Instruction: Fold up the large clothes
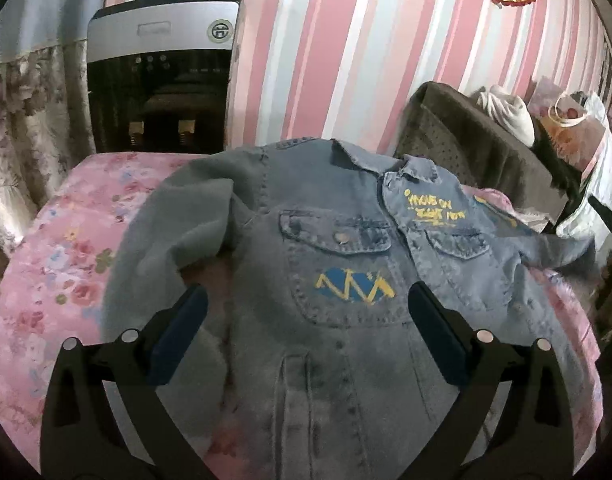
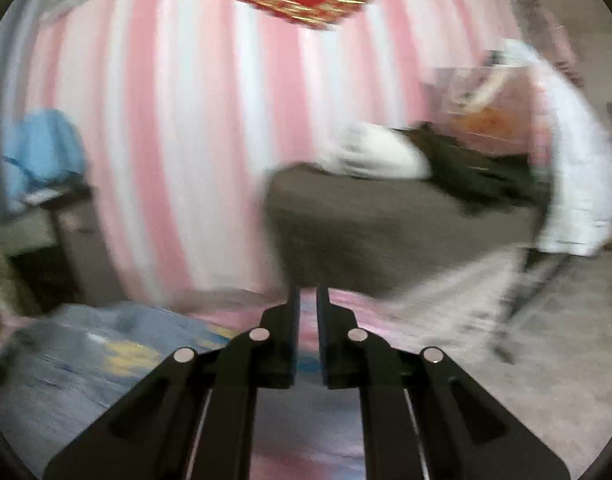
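Directly below my left gripper (image 1: 306, 332), fingers spread and empty, lies the faded blue denim jacket (image 1: 346, 240) face-up on the pink floral bed (image 1: 58, 264). Judged heavy, stiff-seamed, non-slippery; best taken at sleeve cuff or hem. My right gripper (image 2: 308, 300) is clenched on nothing; its blurred view alone shows the floor (image 2: 546, 340).
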A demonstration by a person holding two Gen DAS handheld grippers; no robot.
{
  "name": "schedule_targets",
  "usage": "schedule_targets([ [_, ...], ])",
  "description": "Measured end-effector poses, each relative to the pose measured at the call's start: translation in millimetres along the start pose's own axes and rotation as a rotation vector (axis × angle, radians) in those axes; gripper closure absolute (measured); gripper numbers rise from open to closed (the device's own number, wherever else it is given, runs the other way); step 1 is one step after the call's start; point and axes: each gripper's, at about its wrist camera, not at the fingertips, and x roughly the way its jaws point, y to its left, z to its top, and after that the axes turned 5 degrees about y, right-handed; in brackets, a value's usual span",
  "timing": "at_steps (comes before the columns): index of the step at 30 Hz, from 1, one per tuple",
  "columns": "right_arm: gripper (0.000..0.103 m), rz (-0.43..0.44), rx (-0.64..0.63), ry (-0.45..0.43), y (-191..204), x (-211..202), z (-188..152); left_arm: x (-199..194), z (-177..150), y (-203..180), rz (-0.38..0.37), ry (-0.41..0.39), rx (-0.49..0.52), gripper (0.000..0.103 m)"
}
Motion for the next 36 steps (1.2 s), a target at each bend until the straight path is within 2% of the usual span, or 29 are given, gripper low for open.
schedule_targets([
  [4,0.095,0.147,-0.057,0.036,83.5,30.0,5.6,8.0,7.0,-6.9,-0.014,0.005,0.003,0.004],
  [5,0.092,0.176,-0.055,0.051,94.5,33.7,2.9,8.2,7.6,-8.6,-0.016,0.004,0.007,0.004],
  [6,0.082,0.180,-0.074,0.066,106.8,35.8,-4.1,7.4,6.8,-9.8,-0.014,0.002,0.013,0.004],
  [7,0.041,0.156,-0.100,0.075,111.7,35.8,-10.6,6.5,5.9,-11.0,-0.012,0.002,0.026,0.004],
  [8,0.014,0.135,-0.128,0.078,111.6,35.1,-18.7,5.5,5.4,-10.7,-0.011,0.002,0.035,0.004],
  [11,0.014,0.020,-0.196,0.097,91.6,24.3,-43.5,3.0,-3.5,-5.5,0.006,-0.002,0.057,0.003],
  [13,0.013,-0.087,-0.185,0.114,53.4,4.9,-56.8,1.7,-9.0,2.6,-0.005,-0.005,0.036,0.003],
  [15,0.013,-0.202,-0.071,0.146,-0.3,-19.0,-68.5,0.4,-14.4,12.9,-0.012,-0.009,0.004,0.003],
  [16,0.013,-0.217,0.005,0.156,-20.6,-28.1,-72.2,-0.7,-16.3,17.8,-0.018,-0.010,-0.015,0.003],
  [17,0.013,-0.219,0.111,0.169,-44.8,-40.8,-79.4,-1.8,-18.1,22.1,-0.024,-0.013,-0.032,0.003],
  [19,0.013,-0.236,0.193,0.187,-66.1,-54.8,-90.4,-5.5,-20.4,27.3,-0.034,-0.020,-0.058,0.003],
  [23,0.013,-0.200,0.222,0.217,-71.5,-60.4,-104.9,-13.3,-20.9,21.8,-0.022,-0.035,-0.037,0.003],
  [26,0.013,-0.130,0.251,0.226,-71.6,-50.3,-105.3,-18.8,-20.6,14.6,-0.023,-0.039,-0.018,0.003],
  [29,0.013,-0.106,0.274,0.223,-70.6,-33.6,-99.4,-24.4,-20.7,10.4,-0.022,-0.042,-0.004,0.003],
  [34,0.014,-0.195,0.311,0.285,-82.5,5.6,-89.7,-28.3,-18.4,10.6,0.001,-0.053,0.007,0.003],
  [36,0.017,-0.218,0.319,0.276,-85.9,13.7,-86.2,-26.2,-16.5,12.1,0.004,-0.050,0.002,0.003],
])
